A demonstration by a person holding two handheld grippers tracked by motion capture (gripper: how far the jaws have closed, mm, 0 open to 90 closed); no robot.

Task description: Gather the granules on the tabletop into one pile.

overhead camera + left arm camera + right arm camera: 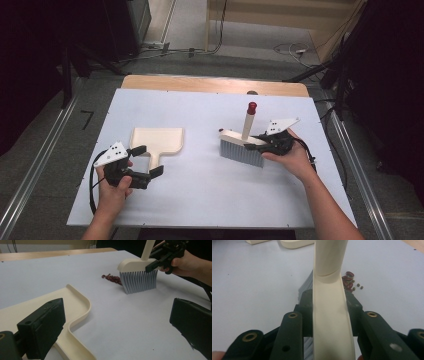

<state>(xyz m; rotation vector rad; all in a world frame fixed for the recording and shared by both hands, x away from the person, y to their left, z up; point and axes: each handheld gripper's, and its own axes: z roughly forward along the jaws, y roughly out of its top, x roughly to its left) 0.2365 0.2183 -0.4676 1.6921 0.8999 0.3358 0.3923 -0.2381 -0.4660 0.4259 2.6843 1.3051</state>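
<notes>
A cream dustpan [157, 139] lies flat on the white table, left of the middle, and it is in the left gripper view too, dustpan [75, 303]. My left gripper [148, 160] is open, its jaws on either side of the dustpan's handle without touching it; the same wide gap shows for the left gripper [117, 322]. A brush [242, 150] with a cream head, grey bristles and a red-tipped upright handle stands right of the middle. My right gripper [257, 141] is shut on the brush's head [332, 322]. Small dark red crumbs [112, 278] lie beside the bristles, crumbs [348, 281].
The white board [200, 200] rests on a wooden table whose far edge [215, 84] shows behind it. Metal rails run along both sides on the floor. Cables lie on the floor beyond the table.
</notes>
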